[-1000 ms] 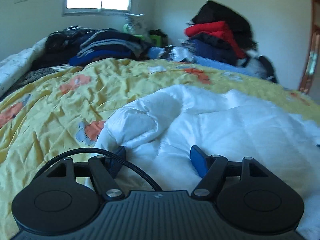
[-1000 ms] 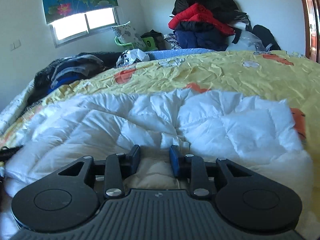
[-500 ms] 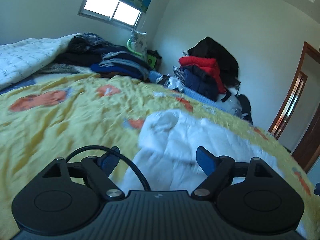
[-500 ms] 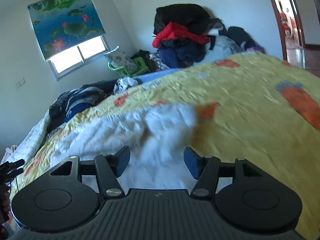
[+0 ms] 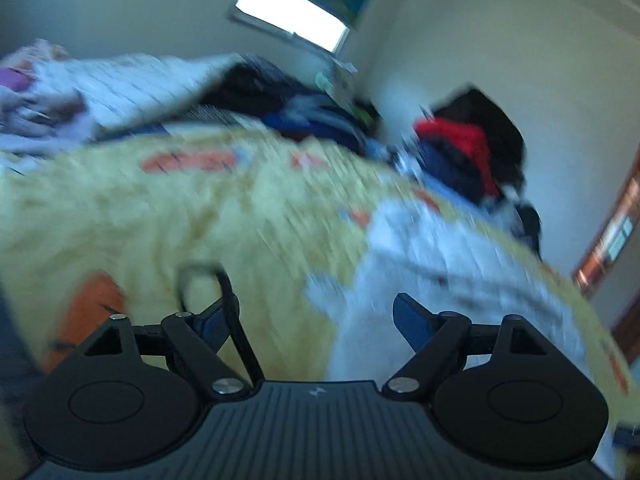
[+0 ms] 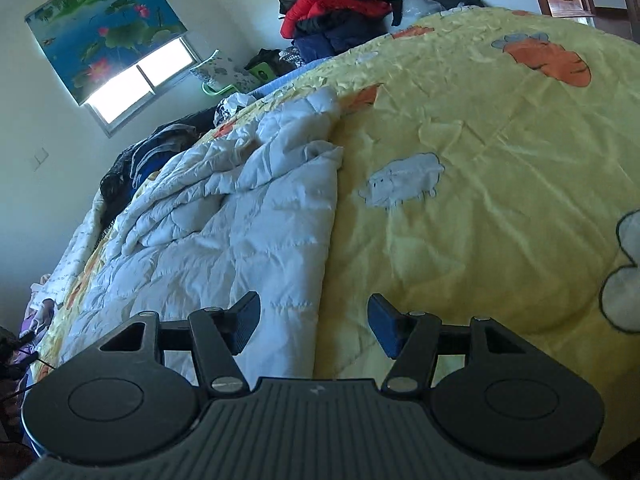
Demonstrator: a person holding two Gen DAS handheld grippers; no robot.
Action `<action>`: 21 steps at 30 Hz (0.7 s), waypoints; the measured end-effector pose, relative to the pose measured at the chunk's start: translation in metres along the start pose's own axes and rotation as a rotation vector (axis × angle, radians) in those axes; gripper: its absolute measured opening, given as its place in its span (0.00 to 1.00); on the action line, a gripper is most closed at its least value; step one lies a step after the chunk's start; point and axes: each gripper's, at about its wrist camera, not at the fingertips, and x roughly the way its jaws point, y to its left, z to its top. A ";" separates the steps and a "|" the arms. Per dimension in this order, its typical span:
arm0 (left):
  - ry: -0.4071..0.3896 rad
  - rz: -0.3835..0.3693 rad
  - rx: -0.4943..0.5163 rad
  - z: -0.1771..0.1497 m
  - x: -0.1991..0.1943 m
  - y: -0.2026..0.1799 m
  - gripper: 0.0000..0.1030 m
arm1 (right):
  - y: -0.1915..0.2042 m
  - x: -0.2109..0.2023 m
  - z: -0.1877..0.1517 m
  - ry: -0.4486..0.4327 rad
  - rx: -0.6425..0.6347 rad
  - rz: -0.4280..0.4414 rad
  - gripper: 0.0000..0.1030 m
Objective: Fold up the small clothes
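Holding nothing, the left tool and the right tool both stand apart above the yellow bed cover. The white padded garment lies between them; each should take an outer edge evenly before folding inward.

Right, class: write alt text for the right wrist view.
An open right gripper hovers, holding nothing, above the edge of a white quilted jacket lying on a yellow cartoon-print bedspread. Behind are piled clothes and a window.
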 end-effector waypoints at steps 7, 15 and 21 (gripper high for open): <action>-0.148 0.210 -0.285 0.066 -0.093 0.078 0.82 | 0.003 0.003 0.002 -0.005 -0.029 0.044 0.63; 0.072 0.015 -0.306 0.020 -0.048 0.062 0.86 | 0.002 0.005 -0.009 0.009 0.017 0.059 0.63; 0.206 -0.140 -0.189 -0.038 0.026 0.017 0.86 | 0.001 -0.004 -0.016 0.032 0.034 0.105 0.62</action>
